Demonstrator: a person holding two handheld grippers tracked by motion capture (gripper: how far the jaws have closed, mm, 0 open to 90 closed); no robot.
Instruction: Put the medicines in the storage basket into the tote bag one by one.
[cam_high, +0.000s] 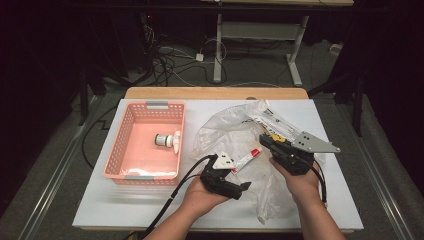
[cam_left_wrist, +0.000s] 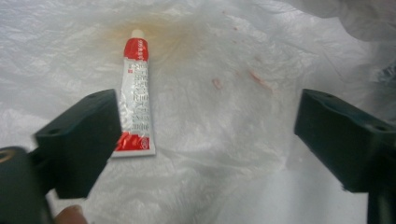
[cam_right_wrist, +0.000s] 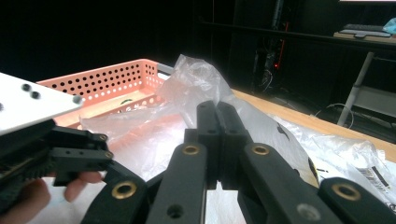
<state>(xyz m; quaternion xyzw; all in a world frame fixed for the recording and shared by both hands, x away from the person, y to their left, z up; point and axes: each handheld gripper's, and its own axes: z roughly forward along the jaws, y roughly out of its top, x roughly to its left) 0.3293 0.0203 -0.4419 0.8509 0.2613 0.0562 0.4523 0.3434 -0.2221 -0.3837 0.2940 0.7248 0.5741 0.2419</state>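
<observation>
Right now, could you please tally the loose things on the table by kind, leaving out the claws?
Perforated pink plastic basket: 1
Crumpled clear plastic bag: 1
Small red-and-white squeeze tube: 1
Small white round container lying in the basket: 1
Small white bottle beside it: 1
Total: 5

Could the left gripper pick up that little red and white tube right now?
Probably yes. The left gripper stands open, and the tube lies bare on the plastic bag just ahead, beside one jaw, with nothing covering it.
</observation>
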